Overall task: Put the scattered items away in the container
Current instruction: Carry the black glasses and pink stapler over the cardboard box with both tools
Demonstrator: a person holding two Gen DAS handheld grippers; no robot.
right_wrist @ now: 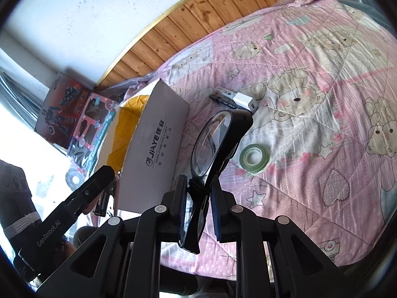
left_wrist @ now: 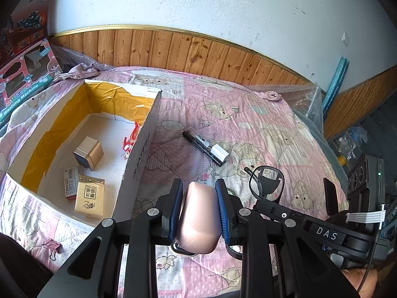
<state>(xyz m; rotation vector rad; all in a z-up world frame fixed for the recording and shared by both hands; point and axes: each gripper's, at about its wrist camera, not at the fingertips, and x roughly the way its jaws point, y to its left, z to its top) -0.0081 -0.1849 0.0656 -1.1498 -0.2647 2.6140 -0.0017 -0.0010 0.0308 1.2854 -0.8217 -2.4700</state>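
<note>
My left gripper [left_wrist: 198, 183] is shut on a smooth pink-beige rounded case [left_wrist: 198, 218], held above the quilt just right of the open white cardboard box [left_wrist: 148, 129]. The box has a yellow lining and holds a gold cube [left_wrist: 88, 152], two small cartons [left_wrist: 89, 200] and a red toy [left_wrist: 130, 140]. My right gripper [right_wrist: 199, 181] is shut on folded black glasses [right_wrist: 213, 139], close to the box's outer wall [right_wrist: 158, 144]. A black marker [left_wrist: 198, 144], a white adapter [left_wrist: 219, 152] and a green tape roll [right_wrist: 254, 155] lie on the quilt.
A pink binder clip [left_wrist: 53, 245] lies near the quilt's front edge. Toy boxes [left_wrist: 22, 74] lean at the far left beside the wall. Wood panelling [left_wrist: 198, 49] runs behind the bed. Bubble wrap [left_wrist: 305, 101] sits at the far right corner.
</note>
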